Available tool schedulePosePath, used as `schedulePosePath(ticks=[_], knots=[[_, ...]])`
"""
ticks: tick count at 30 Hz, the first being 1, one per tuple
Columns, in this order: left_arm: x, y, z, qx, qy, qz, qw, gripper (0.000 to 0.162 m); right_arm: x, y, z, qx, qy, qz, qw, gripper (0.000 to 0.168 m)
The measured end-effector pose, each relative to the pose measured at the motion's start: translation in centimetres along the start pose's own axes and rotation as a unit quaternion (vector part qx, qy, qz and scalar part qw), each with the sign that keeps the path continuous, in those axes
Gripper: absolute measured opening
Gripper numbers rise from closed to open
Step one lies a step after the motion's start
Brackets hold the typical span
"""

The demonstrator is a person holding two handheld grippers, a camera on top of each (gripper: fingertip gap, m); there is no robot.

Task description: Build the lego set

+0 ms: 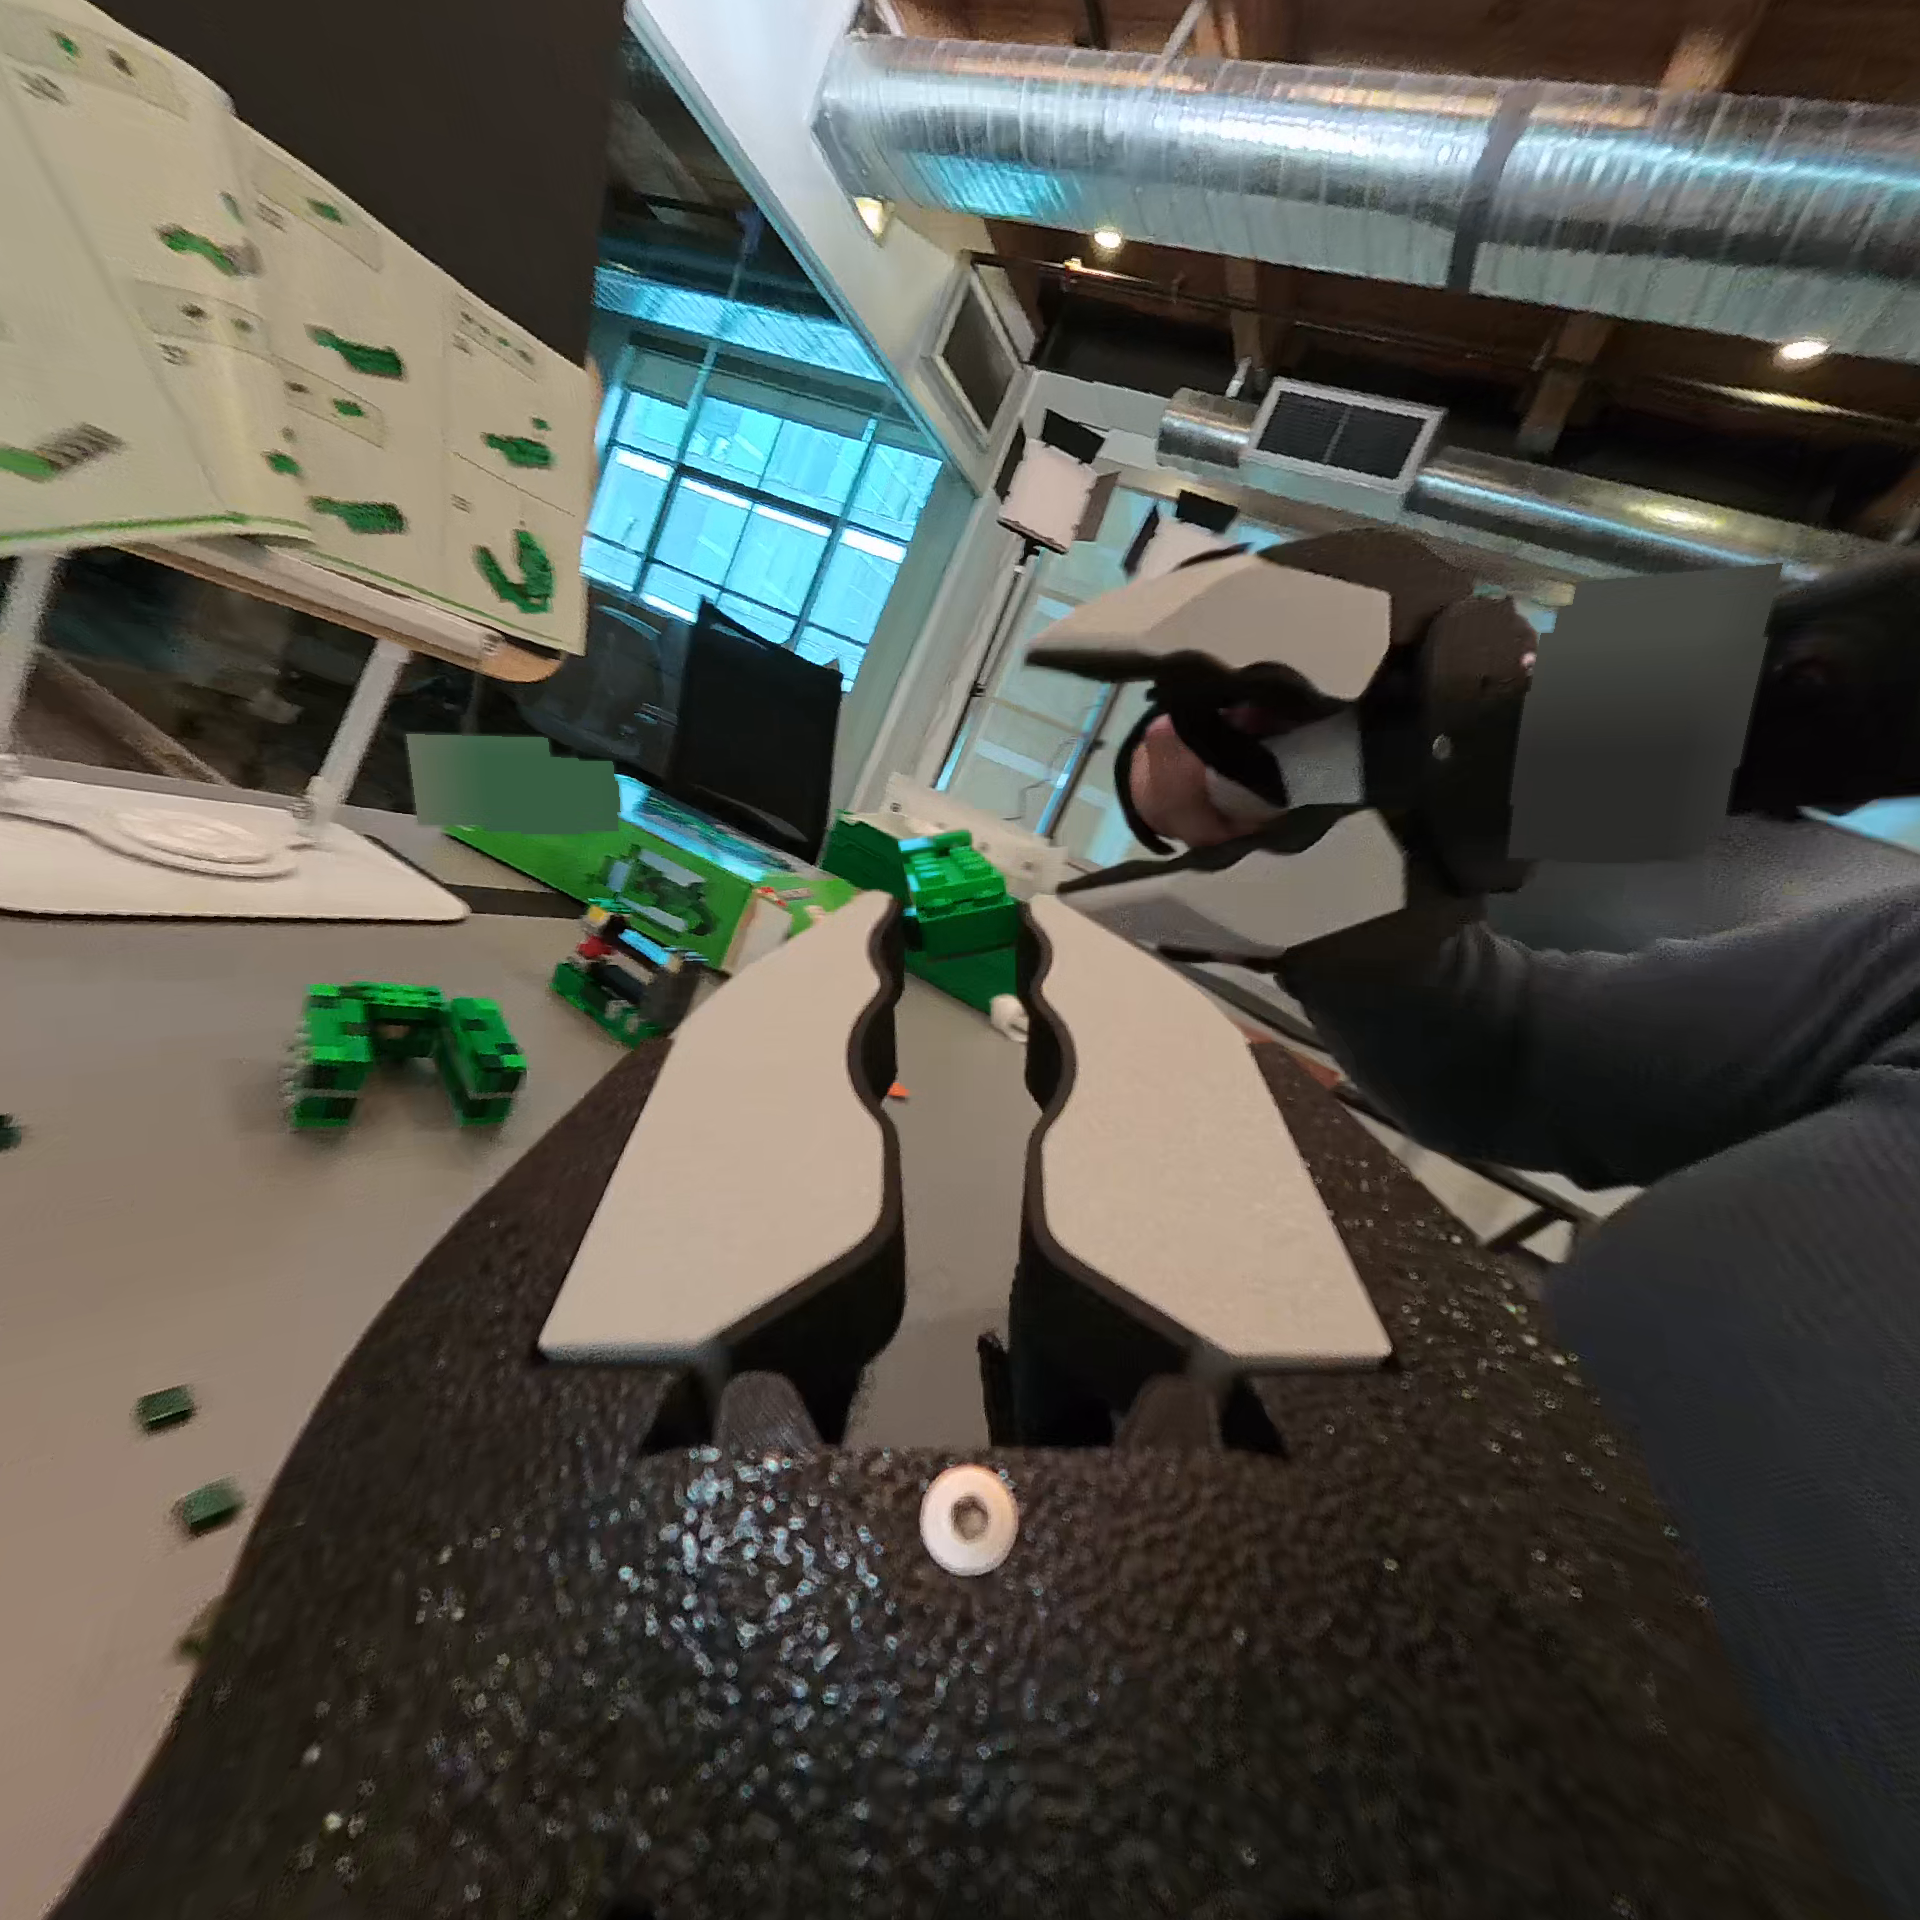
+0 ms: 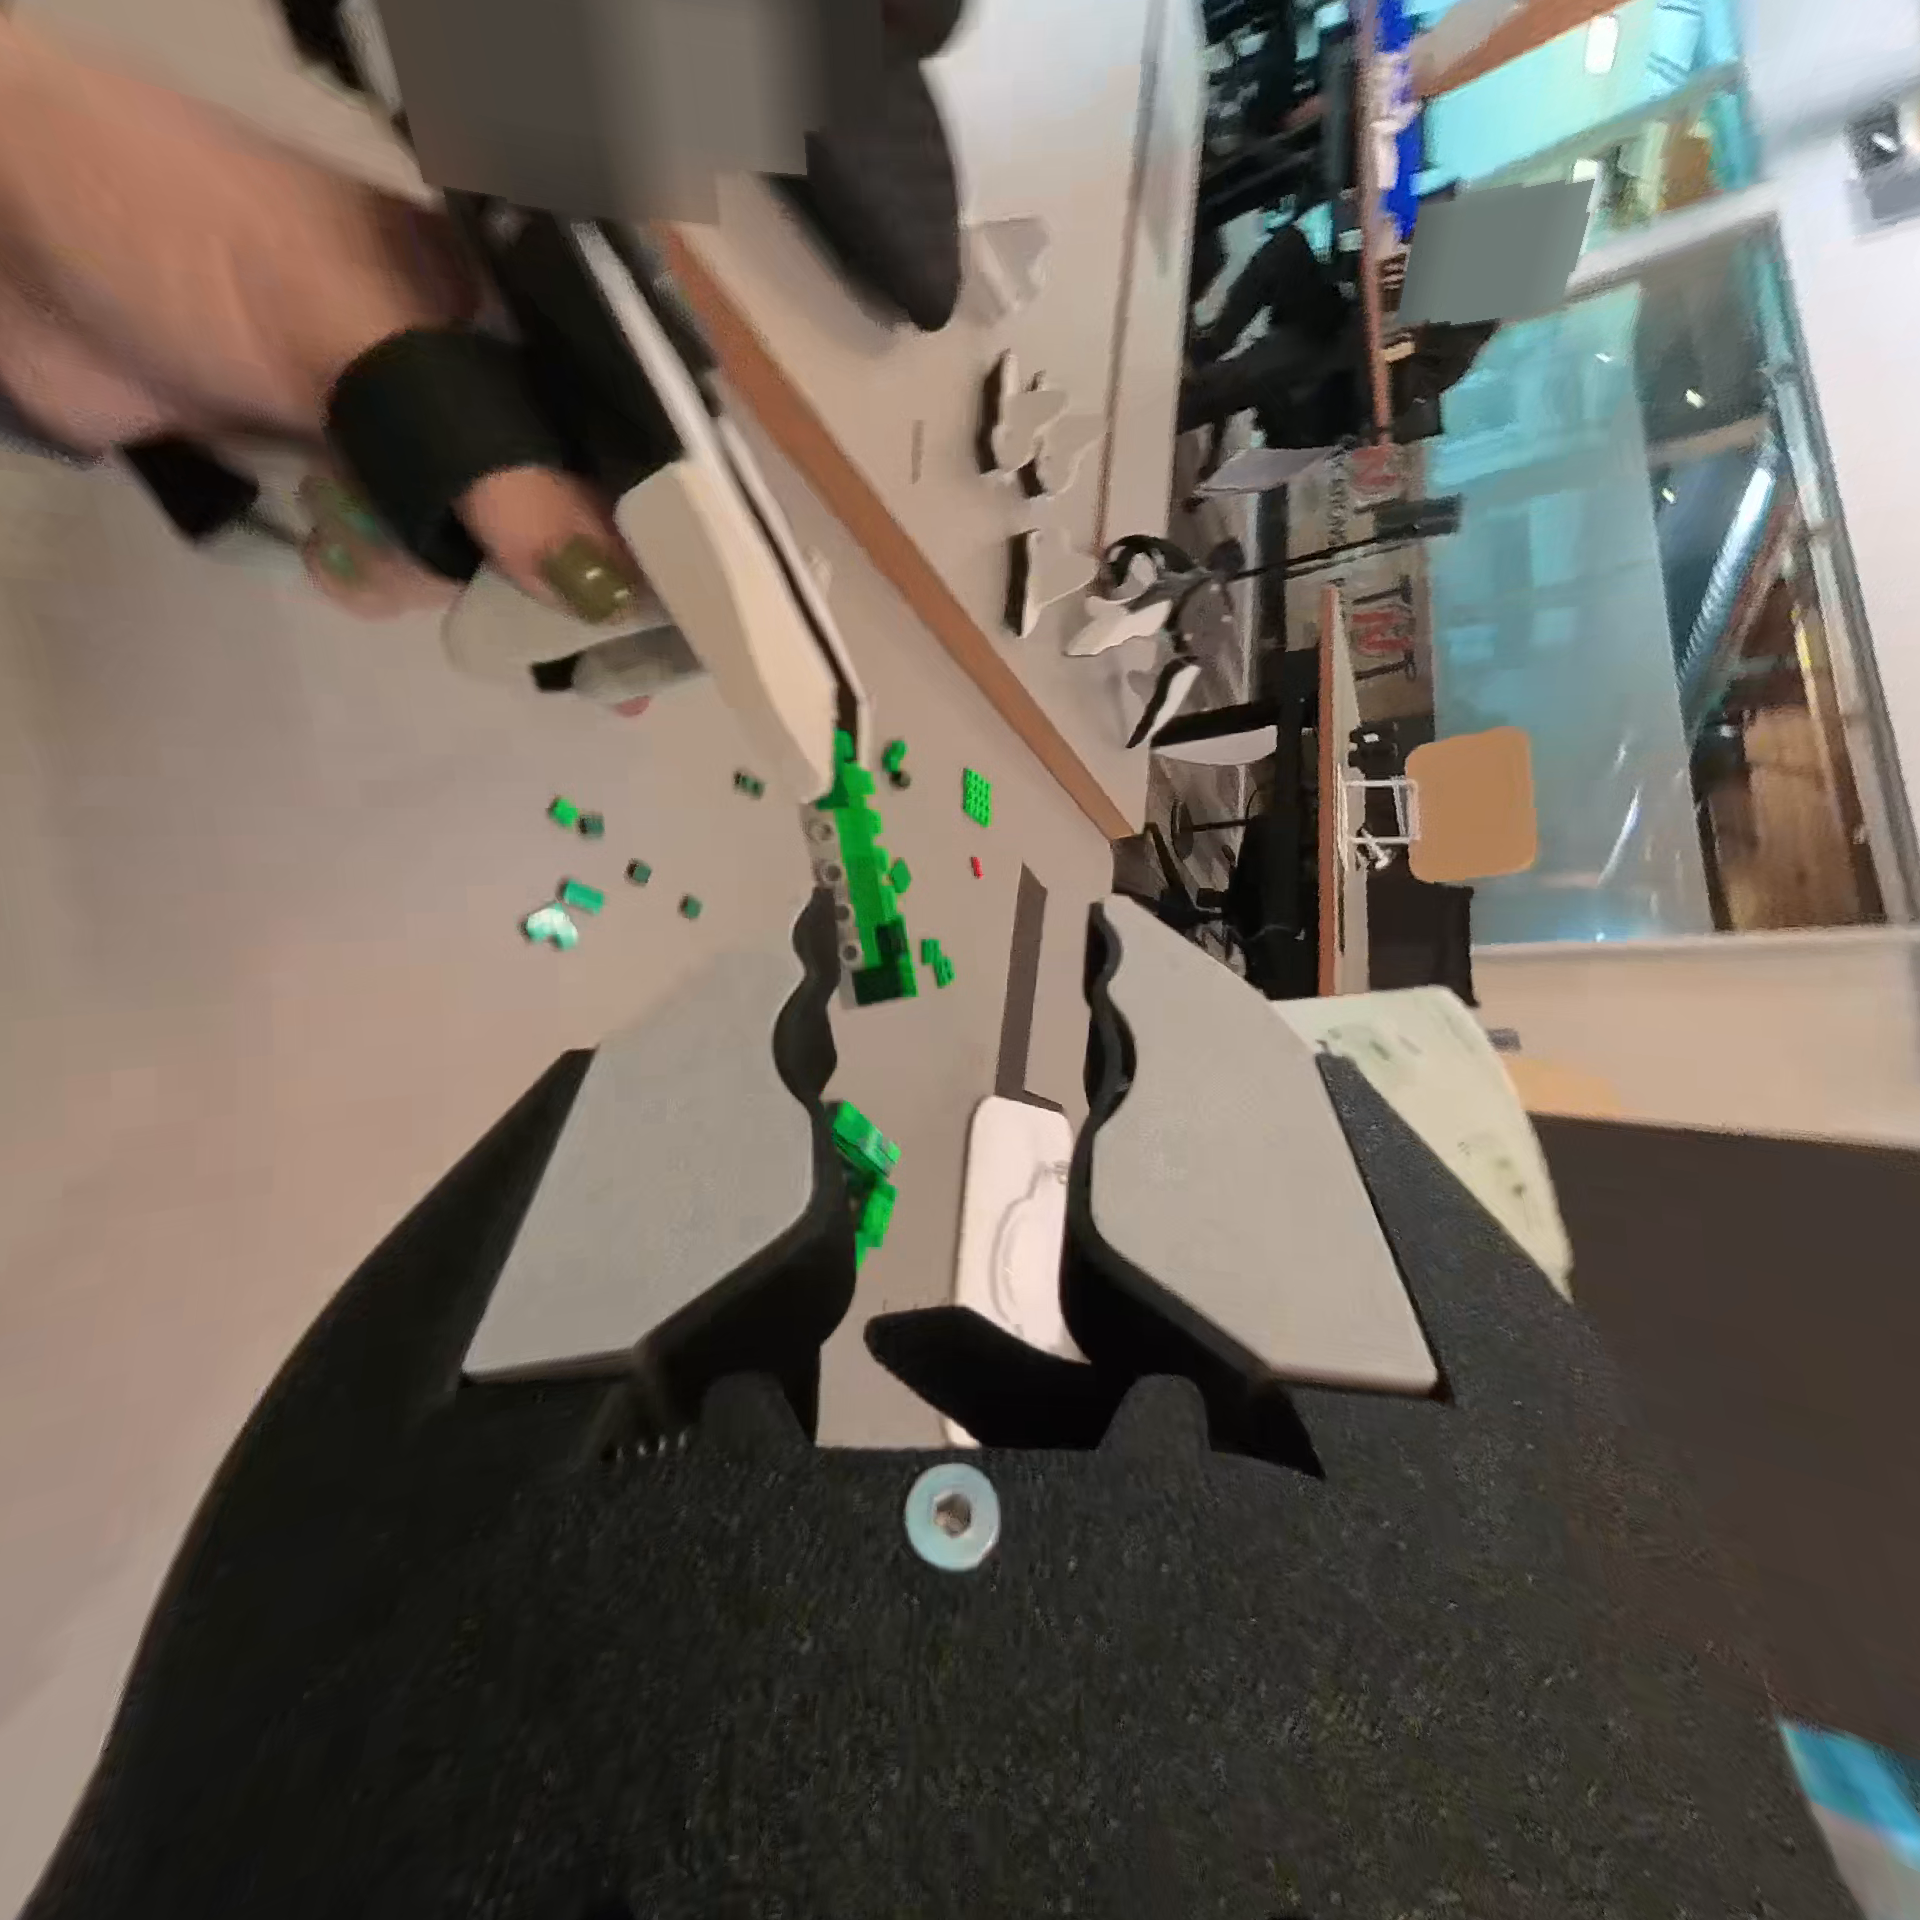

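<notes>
Your left tool [image 1: 961,914] grips a green brick build [image 1: 956,883] at its fingertips, raised off the bench [image 1: 156,1195]. Your right tool [image 2: 961,935] hangs open and empty, aimed at that build [image 2: 862,894]. Loose green bricks [image 2: 582,894] lie scattered on the bench, and the manual [image 1: 260,343] stands propped beyond.

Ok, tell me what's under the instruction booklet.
Beneath the instruction booklet: a wood-edged board, two white legs and a white base plate on the grey table. The board's face is hidden by the pages.
</notes>
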State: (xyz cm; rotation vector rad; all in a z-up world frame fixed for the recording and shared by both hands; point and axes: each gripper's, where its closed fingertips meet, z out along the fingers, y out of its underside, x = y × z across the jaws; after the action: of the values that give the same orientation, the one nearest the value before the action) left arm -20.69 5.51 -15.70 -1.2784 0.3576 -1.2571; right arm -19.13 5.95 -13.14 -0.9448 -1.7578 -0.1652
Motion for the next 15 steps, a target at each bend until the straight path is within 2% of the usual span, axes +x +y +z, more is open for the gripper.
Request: schedulePosePath(ticks=[4,8,11,15], knots=[[-3.1,0.3,-1.2,-0.003,-0.091,0.096,0.991,0.02,0.2,1.7,0.7,0.07,0.046,0.156,0.984,0.047],[-4.4,-0.1,-2.9,0.012,-0.128,0.181,0.975,0.019,-2.9,4.2,3.0,0.145,0.054,0.309,0.938,0.046],[-4.3,-1.0,-3.8,0.041,-0.144,0.224,0.963,0.019,-5.6,5.7,4.3,0.171,0.057,0.348,0.92,0.043],[-5.1,-1.0,-4.1,0.039,-0.197,0.264,0.943,0.02,-7.4,6.6,4.1,0.219,0.081,0.345,0.909,0.038]])
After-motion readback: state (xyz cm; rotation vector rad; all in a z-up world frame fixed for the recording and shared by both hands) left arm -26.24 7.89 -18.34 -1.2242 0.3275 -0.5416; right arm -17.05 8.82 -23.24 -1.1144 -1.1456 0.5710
